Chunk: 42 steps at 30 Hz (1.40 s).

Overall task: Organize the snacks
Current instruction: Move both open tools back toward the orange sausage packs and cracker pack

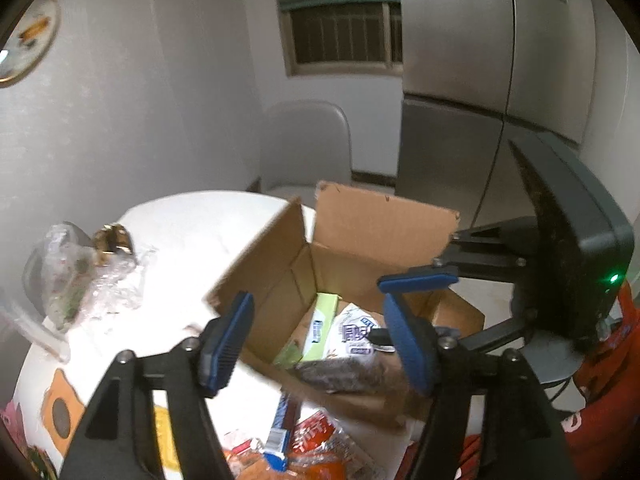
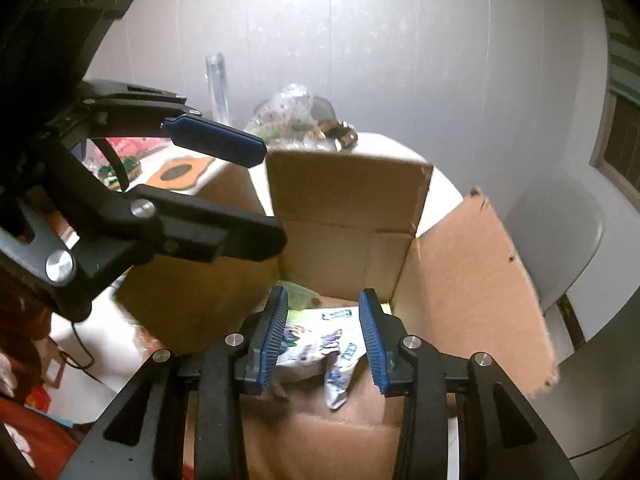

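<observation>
1. Honestly, the flaps of the cardboard box [image 2: 348, 216] worry me most: they stand up loose, and the right gripper [image 2: 324, 340], hanging just over the opening, could catch one as it lifts and drag the whole box along the table [image 1: 192, 224]

2. Both tools crowd the same opening; the left gripper [image 1: 316, 336] hovers at the near edge of the box with its jaws spread and nothing between them, so the two could knock together

3. Right jaws are parted as well, holding nothing; the white-and-blue packet [image 2: 320, 344] lies below them, loose on the pile

4. Inside the box I see a pale green carton [image 1: 320, 328] against the far side, that white-and-blue packet beside it, and a dark wrapped bag [image 1: 340, 376] nearest the front wall

5. More snacks wait outside, at the table's near edge: an orange-red packet [image 1: 316, 448] and a blue-ended stick pack [image 1: 280, 436], close enough to the edge to be swept off by a careless arm

6. Crumpled clear plastic bags [image 1: 76, 276] sit toward the table's far left edge, well apart from the box
</observation>
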Tool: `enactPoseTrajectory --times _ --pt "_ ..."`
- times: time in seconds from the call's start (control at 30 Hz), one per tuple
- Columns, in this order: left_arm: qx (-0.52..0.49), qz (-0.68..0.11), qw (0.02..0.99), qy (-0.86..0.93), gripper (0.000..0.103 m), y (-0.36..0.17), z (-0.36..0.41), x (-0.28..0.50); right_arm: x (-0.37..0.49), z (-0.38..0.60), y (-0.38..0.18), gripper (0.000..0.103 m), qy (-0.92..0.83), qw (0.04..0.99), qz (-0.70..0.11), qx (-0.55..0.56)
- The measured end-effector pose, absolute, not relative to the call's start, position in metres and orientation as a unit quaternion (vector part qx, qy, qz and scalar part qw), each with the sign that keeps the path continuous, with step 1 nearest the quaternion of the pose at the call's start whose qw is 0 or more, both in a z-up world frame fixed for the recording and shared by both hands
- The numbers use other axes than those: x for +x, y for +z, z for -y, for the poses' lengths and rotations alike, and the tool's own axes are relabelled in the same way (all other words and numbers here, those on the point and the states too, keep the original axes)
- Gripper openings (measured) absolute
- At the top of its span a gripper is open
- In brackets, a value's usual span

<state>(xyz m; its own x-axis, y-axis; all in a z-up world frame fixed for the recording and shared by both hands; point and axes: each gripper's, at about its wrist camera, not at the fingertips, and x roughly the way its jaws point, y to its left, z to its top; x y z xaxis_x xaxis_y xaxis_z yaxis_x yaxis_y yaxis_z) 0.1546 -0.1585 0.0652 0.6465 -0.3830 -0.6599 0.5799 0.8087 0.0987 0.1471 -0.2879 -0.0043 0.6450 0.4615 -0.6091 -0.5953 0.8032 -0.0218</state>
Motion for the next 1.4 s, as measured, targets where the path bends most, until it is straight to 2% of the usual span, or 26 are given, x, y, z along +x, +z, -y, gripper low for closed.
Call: enactPoseTrajectory --times 0.07,0.2,0.27,0.37,0.63,0.93,1.13,1.23,1.4 --pt "0.145 -0.306 0.905 -0.256 0.073 0.075 0.143 0.138 0.129 0.283 0.009 0.033 0.295 0.906 -0.281 -0.114" --pt "0.129 -0.283 0.924 -0.223 0.077 0.086 0.105 0.107 0.088 0.264 0.031 0.035 0.315 0.911 -0.238 -0.120" --pt "0.122 -0.276 0.933 -0.195 0.083 0.085 0.083 0.091 0.069 0.252 0.037 0.041 0.331 0.908 -0.226 -0.124" --pt "0.110 -0.277 0.941 -0.160 0.083 0.075 0.050 0.071 0.046 0.223 0.037 0.041 0.359 0.897 -0.219 -0.134" --pt "0.054 -0.320 0.941 -0.097 0.085 -0.001 -0.029 0.048 0.042 0.144 -0.021 0.047 0.407 0.856 -0.279 -0.155" --pt "-0.062 -0.403 0.910 -0.079 0.085 -0.098 -0.075 0.063 0.052 0.126 -0.097 0.054 0.397 0.844 -0.325 -0.158" --pt "-0.101 -0.419 0.901 -0.042 0.086 -0.120 -0.074 0.080 0.051 0.133 -0.114 0.056 0.350 0.872 -0.305 -0.157" --pt "-0.102 -0.421 0.901 -0.028 0.089 -0.122 -0.070 0.089 0.058 0.144 -0.110 0.058 0.323 0.885 -0.310 -0.129" --pt "-0.091 -0.422 0.902 0.002 0.089 -0.123 -0.063 0.098 0.074 0.155 -0.109 0.074 0.283 0.900 -0.329 -0.048"
